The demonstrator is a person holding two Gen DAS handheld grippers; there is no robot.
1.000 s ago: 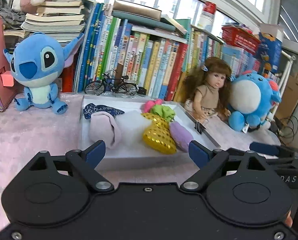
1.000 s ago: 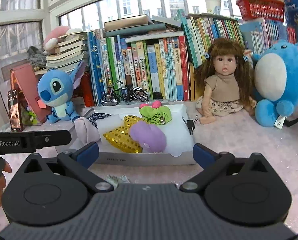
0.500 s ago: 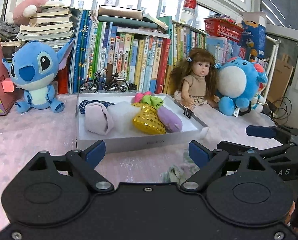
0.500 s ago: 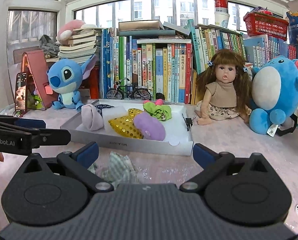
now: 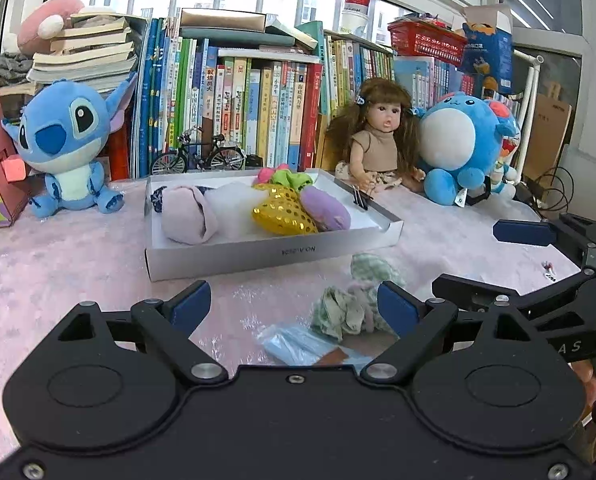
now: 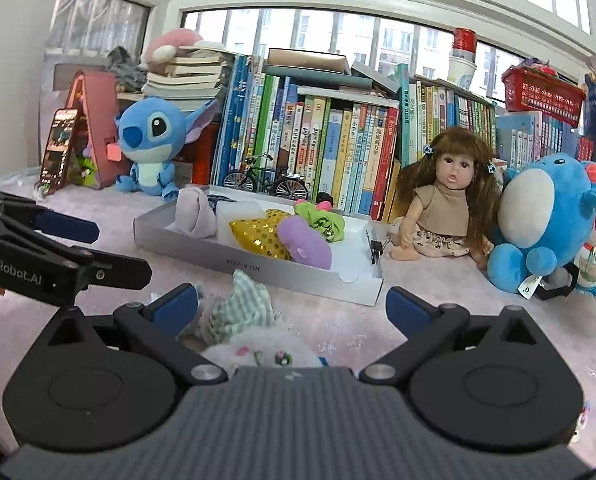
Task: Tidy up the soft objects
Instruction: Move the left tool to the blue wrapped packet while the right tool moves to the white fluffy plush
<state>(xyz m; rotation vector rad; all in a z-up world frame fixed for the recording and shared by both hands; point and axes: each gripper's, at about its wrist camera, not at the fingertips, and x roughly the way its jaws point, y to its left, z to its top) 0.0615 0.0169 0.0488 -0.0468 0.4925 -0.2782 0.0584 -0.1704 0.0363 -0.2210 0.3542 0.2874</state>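
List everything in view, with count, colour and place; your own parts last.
box: one, white, mid table
pouch: one, pale pink, box left
sequin heart: one, gold, box middle
purple plush: one, lilac, box right
scrunchie: one, green, box back
checked cloth: one, green-white, table before the box
fluffy toy: one, white, nearest the right gripper
Stitch plush: one, blue, left
doll: one, brown-haired, right of box
round plush: one, blue-white, beside doll
toy bicycle: one, black, behind box
books: many, mixed, back row
basket: one, red, atop books
left gripper: black, jaws open
right gripper: black, jaws open
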